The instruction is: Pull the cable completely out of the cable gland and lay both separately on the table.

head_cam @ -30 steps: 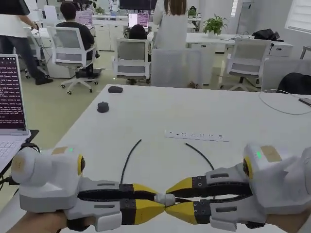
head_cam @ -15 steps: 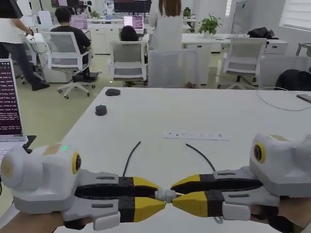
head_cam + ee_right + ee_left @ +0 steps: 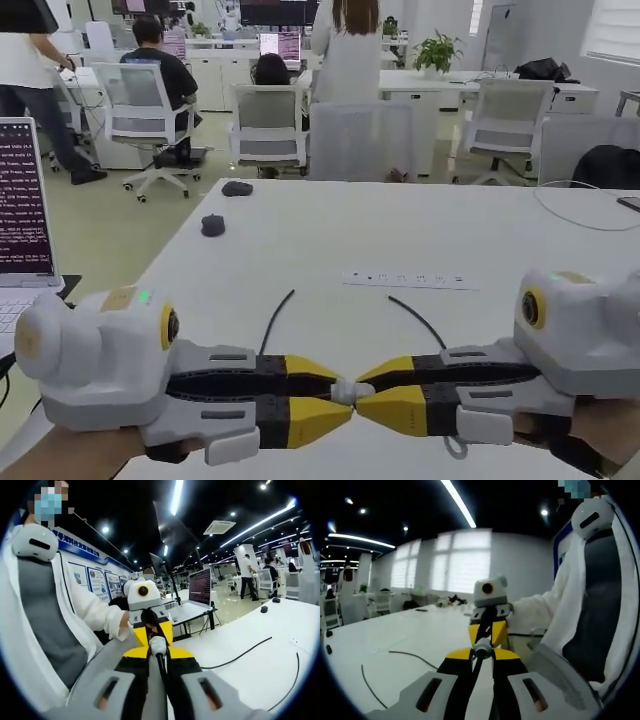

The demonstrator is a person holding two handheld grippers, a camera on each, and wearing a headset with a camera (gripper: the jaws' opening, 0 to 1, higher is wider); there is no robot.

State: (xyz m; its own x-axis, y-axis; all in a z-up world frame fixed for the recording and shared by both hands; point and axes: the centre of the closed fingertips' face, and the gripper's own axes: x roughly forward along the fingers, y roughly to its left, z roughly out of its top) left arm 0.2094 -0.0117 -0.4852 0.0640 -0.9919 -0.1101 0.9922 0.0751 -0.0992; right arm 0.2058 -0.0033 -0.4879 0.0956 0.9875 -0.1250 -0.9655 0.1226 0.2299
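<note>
**Both grippers closed nose to nose at the cable gland, held off the table**

Your left gripper [image 3: 338,394] has its jaws pressed in on the cable gland [image 3: 347,390], pinching it at the yellow tips. The gland is held up over the near part of the table [image 3: 300,230]. In the head view its long axis runs left-right, in line with both grippers.

Your right gripper [image 3: 362,392] meets it tip to tip from the other side, jaws squeezed nearly together. They look to be gripping the cable [image 3: 274,320] right where it leaves the gland, but the tips hide the contact, so I can't confirm.

Head view: two black runs of cable lie on the table beyond the grippers, one coming out from behind each. Both free ends point away from you, toward a white strip [image 3: 405,281].

Left gripper view: the gland is end-on, a round grey face between your tips. The right gripper sits straight behind it, pointing back at the camera.

Right gripper view: the gland is a pale knob at the tips, and a black line runs back from it between the jaws. The left gripper faces in, with an open laptop [image 3: 200,587] beyond it.
</note>
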